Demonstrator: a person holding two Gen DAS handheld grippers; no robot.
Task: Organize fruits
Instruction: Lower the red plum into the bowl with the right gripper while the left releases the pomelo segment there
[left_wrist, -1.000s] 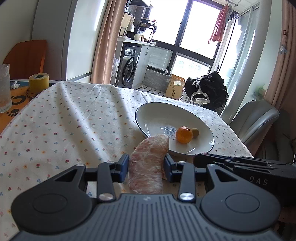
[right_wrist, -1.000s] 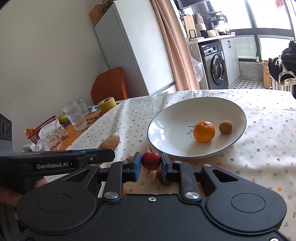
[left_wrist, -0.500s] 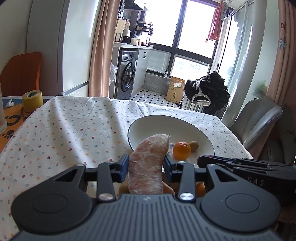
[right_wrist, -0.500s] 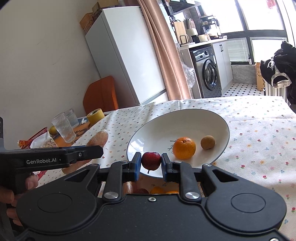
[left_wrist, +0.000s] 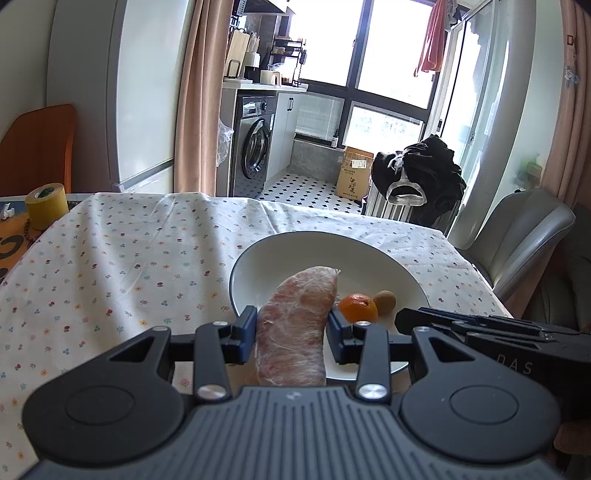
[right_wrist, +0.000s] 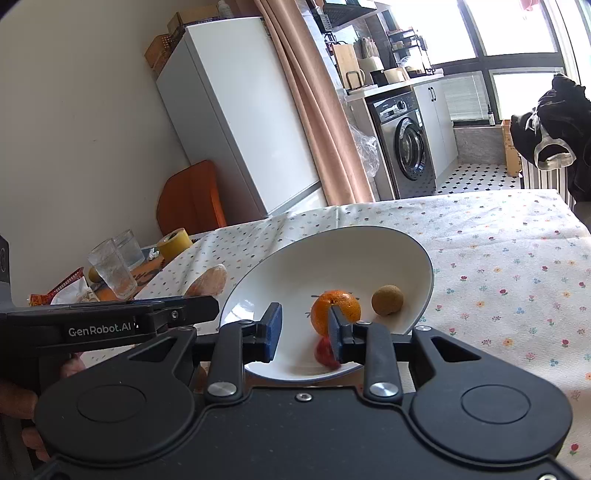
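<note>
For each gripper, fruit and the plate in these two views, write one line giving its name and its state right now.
Left gripper: shut on the wrapped fruit.
Right gripper: open.
Red fruit: in the plate, blurred.
Orange: in the plate.
Brown fruit: in the plate.
Plate: on the tablecloth.

Sunlit window (left_wrist: 391, 48), fridge (right_wrist: 236, 114), perhaps washer (left_wrist: 255, 147)

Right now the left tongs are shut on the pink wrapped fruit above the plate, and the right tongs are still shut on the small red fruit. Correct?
Not quite. The right tongs are open, as the right wrist view shows; the small red fruit lies in the plate near the orange. The left tongs are indeed shut on the pink wrapped fruit above the plate.
</note>
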